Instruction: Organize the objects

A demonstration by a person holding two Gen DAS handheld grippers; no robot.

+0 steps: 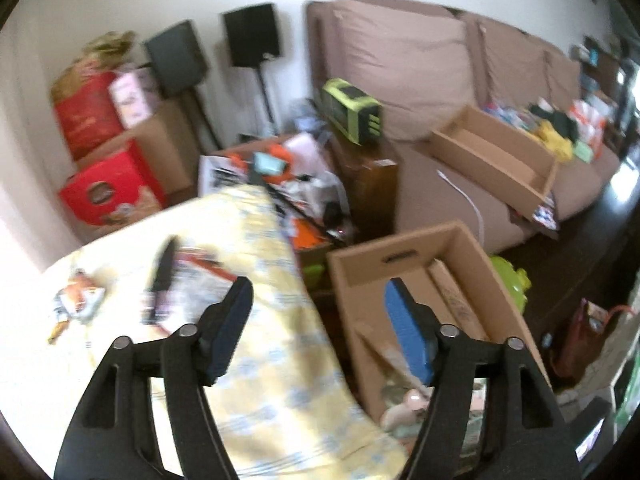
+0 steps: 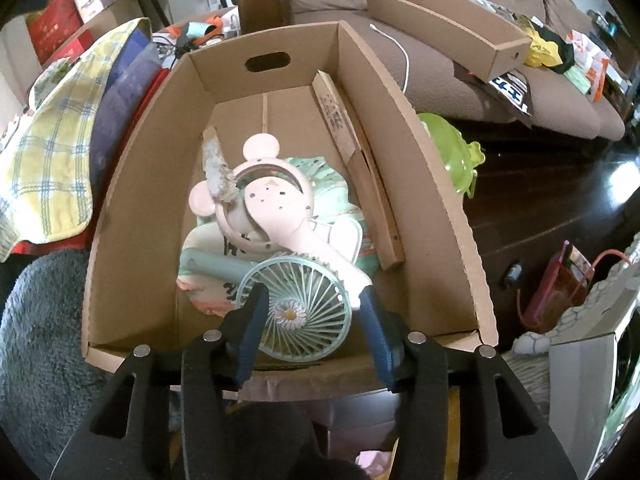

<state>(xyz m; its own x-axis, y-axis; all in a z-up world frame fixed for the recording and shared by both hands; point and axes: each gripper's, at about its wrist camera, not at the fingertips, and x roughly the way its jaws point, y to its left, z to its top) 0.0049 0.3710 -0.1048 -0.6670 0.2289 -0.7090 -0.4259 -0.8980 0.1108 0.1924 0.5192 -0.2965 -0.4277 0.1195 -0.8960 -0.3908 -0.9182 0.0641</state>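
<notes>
A cardboard box (image 2: 132, 184) stands in front of me; it also shows in the left wrist view (image 1: 360, 284). Inside lie a pink mouse-eared handheld fan (image 2: 276, 208), a teal handheld fan (image 2: 296, 312) with a daisy at its hub, a wooden folding fan (image 2: 360, 172) and printed paper fans. My right gripper (image 2: 310, 308) is open, its fingers on either side of the teal fan's head, not closed on it. My left gripper (image 1: 320, 324) is open and empty, above the edge of a yellow plaid cloth (image 1: 264, 360) beside the box. A black object (image 1: 162, 276) lies blurred on the cloth.
A brown sofa (image 1: 420, 72) holds a shallow cardboard tray (image 1: 492, 152) and loose items. A green plastic toy (image 2: 452, 152) sits right of the box. Red boxes (image 1: 108, 184) and speakers (image 1: 252, 32) stand at the back left. A grey fleece (image 2: 40, 340) lies left.
</notes>
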